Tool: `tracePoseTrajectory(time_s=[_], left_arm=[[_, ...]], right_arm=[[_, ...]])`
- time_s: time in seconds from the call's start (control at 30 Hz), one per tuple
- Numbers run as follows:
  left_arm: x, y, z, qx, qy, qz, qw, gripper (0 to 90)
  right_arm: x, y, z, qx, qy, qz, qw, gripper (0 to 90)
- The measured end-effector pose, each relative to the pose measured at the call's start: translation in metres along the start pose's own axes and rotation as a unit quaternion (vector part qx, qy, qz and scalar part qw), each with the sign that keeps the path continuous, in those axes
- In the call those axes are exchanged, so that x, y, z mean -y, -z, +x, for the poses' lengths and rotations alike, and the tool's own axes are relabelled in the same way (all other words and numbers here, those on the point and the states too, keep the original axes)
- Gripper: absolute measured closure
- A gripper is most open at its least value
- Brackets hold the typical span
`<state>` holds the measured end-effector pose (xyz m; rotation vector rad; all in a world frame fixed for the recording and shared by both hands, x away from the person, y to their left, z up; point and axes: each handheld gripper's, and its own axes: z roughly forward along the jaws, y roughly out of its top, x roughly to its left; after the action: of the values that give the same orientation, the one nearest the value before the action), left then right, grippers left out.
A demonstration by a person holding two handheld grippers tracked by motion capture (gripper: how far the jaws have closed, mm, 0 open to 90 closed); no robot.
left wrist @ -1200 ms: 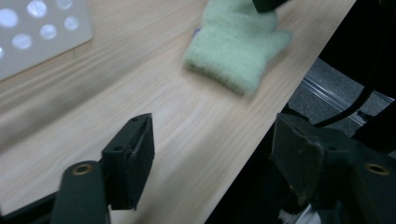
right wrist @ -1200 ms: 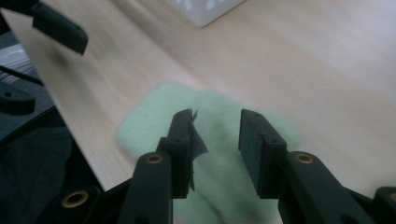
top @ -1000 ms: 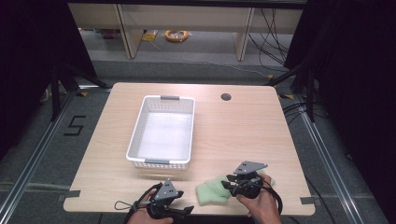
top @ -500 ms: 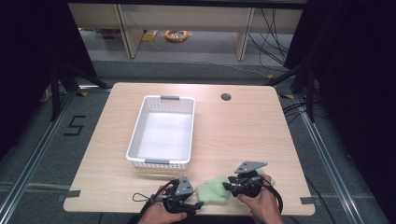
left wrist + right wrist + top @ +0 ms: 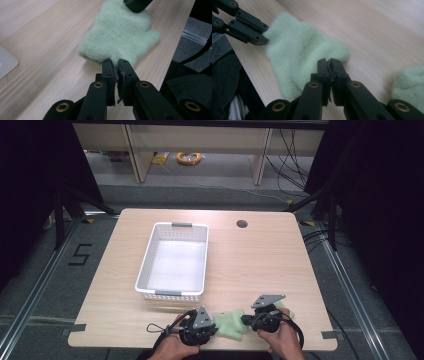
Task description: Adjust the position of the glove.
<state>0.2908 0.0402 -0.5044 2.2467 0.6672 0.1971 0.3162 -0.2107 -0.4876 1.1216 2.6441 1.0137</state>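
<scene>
Two hand-held grippers pinch opposite edges of one pale green fleece mitt (image 5: 231, 325) that lies flat near the front edge of the table (image 5: 260, 265). The left gripper (image 5: 114, 63) has its jaws drawn together on the mitt's near edge; in the left gripper view the fleece (image 5: 120, 35) is nipped between the two black pads. Its jaws have just been closing. The right gripper (image 5: 328, 62) is likewise clamped on the other edge of the mitt (image 5: 304, 52), a fold of fleece caught between its pads, and its jaws too have just been closing. In the high view the left gripper (image 5: 212, 324) sits at the mitt's left end and the right gripper (image 5: 246, 320) at its right end, each held by a hand (image 5: 172, 347) that enters from the bottom edge. A second piece of the same green fleece (image 5: 409, 85) lies just beyond the right gripper, apart from the held mitt. Behind the mitt, well apart from it, stands a white plastic basket (image 5: 145, 270). A round cable hole (image 5: 242, 224) marks the table's far side.
</scene>
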Motion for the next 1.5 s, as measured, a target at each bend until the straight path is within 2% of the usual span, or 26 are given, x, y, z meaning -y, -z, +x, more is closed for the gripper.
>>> tracePoseTrajectory(time_s=[0.07, 0.1, 0.13, 0.2, 0.27, 0.33, 0.43, 0.53, 0.57, 0.63, 0.67, 0.73, 0.77, 0.8, 0.87, 0.9, 0.97, 1.1, 1.13, 1.23, 1.27, 1.3, 1.33, 1.43, 1.47, 1.5], left_arm=[[0.000, 0.000, 0.002, -0.001, 0.012, -0.006, 0.9999, 84.6], [0.000, 0.001, 0.004, -0.003, 0.007, -0.003, 1.0000, 84.6], [0.000, 0.000, 0.004, 0.006, 0.021, -0.007, 0.9997, 84.7], [0.000, 0.001, 0.007, 0.004, 0.016, -0.006, 0.9998, 84.6], [0.001, 0.000, 0.007, 0.010, 0.031, -0.006, 0.9995, 84.5], [0.001, 0.000, 0.007, 0.011, 0.021, -0.001, 0.9997, 84.1], [0.001, -0.001, 0.006, 0.015, 0.029, 0.001, 0.9995, 82.8], [0.001, -0.001, 0.006, 0.026, 0.027, 0.008, 0.9993, 76.1], [0.002, -0.001, 0.005, 0.024, 0.046, 0.006, 0.9986, 69.7], [0.003, 0.001, 0.003, 0.027, 0.051, -0.002, 0.9984, 60.5], [0.002, 0.005, 0.003, 0.023, 0.040, -0.001, 0.9989, 57.7], [0.000, 0.009, 0.003, 0.021, 0.046, -0.012, 0.9986, 50.4], [-0.001, 0.011, 0.003, 0.017, 0.052, -0.014, 0.9984, 48.9], [-0.003, 0.012, 0.001, 0.019, 0.059, -0.027, 0.9977, 47.8], [-0.005, 0.015, 0.003, 0.019, 0.053, -0.024, 0.9981, 45.5], [-0.005, 0.015, 0.003, 0.012, 0.061, -0.022, 0.9978, 43.9], [-0.005, 0.016, 0.004, 0.021, 0.054, -0.018, 0.9981, 41.7], [-0.004, 0.017, 0.003, 0.021, 0.076, -0.021, 0.9966, 36.9], [-0.004, 0.019, 0.006, 0.025, 0.059, -0.014, 0.9978, 36.2], [-0.002, 0.020, 0.008, 0.018, 0.076, -0.016, 0.9968, 34.5], [-0.002, 0.021, 0.008, 0.023, 0.072, -0.015, 0.9970, 34.2], [-0.001, 0.021, 0.008, 0.023, 0.083, -0.021, 0.9961, 34.1], [-0.001, 0.022, 0.009, 0.022, 0.075, -0.018, 0.9967, 34.1], [0.000, 0.024, 0.011, 0.023, 0.081, -0.023, 0.9962, 34.0], [0.000, 0.025, 0.012, 0.022, 0.077, -0.018, 0.9967, 34.0], [0.000, 0.024, 0.011, 0.017, 0.090, -0.021, 0.9956, 34.0]], right_arm=[[0.001, 0.001, 0.000, 0.001, 0.012, -0.002, 0.9999, 87.8], [0.001, 0.004, 0.003, -0.003, -0.002, 0.007, 1.0000, 87.8], [0.002, 0.004, 0.004, -0.003, 0.005, 0.003, 1.0000, 87.8], [0.004, 0.006, 0.008, -0.009, 0.000, 0.006, 0.9999, 87.8], [0.006, 0.007, 0.009, -0.010, -0.002, 0.004, 0.9999, 87.8], [0.007, 0.007, 0.009, -0.010, -0.006, 0.001, 0.9999, 87.7], [0.008, 0.005, 0.009, -0.011, -0.016, -0.005, 0.9998, 86.5], [0.008, 0.007, 0.005, -0.007, -0.012, -0.003, 0.9999, 74.0], [0.007, 0.009, 0.005, -0.006, -0.021, -0.009, 0.9997, 68.7], [0.004, 0.018, 0.002, -0.001, -0.017, -0.025, 0.9995, 67.3], [0.002, 0.026, -0.002, 0.012, 0.001, -0.033, 0.9994, 64.7], [0.000, 0.041, -0.010, 0.045, 0.004, -0.041, 0.9981, 62.1], [0.000, 0.049, -0.017, 0.060, 0.010, -0.031, 0.9977, 62.0], [0.001, 0.056, -0.023, 0.072, 0.008, -0.029, 0.9970, 62.8], [0.004, 0.066, -0.034, 0.097, -0.003, -0.021, 0.9950, 63.0], [0.007, 0.066, -0.039, 0.107, -0.005, -0.033, 0.9937, 63.0], [0.010, 0.072, -0.049, 0.114, -0.009, -0.016, 0.9934, 61.9], [0.015, 0.074, -0.061, 0.119, -0.029, -0.015, 0.9923, 61.2], [0.017, 0.073, -0.064, 0.124, -0.024, -0.017, 0.9918, 61.2], [0.020, 0.070, -0.068, 0.107, -0.031, 0.001, 0.9938, 60.9], [0.022, 0.064, -0.069, 0.109, -0.037, -0.018, 0.9932, 61.1], [0.021, 0.064, -0.070, 0.104, -0.036, 0.009, 0.9939, 61.1], [0.022, 0.059, -0.071, 0.101, -0.038, 0.002, 0.9942, 61.1], [0.021, 0.053, -0.073, 0.097, -0.049, 0.016, 0.9939, 60.9], [0.022, 0.051, -0.075, 0.098, -0.040, 0.016, 0.9942, 61.1], [0.022, 0.049, -0.076, 0.101, -0.039, 0.013, 0.9941, 62.4]])
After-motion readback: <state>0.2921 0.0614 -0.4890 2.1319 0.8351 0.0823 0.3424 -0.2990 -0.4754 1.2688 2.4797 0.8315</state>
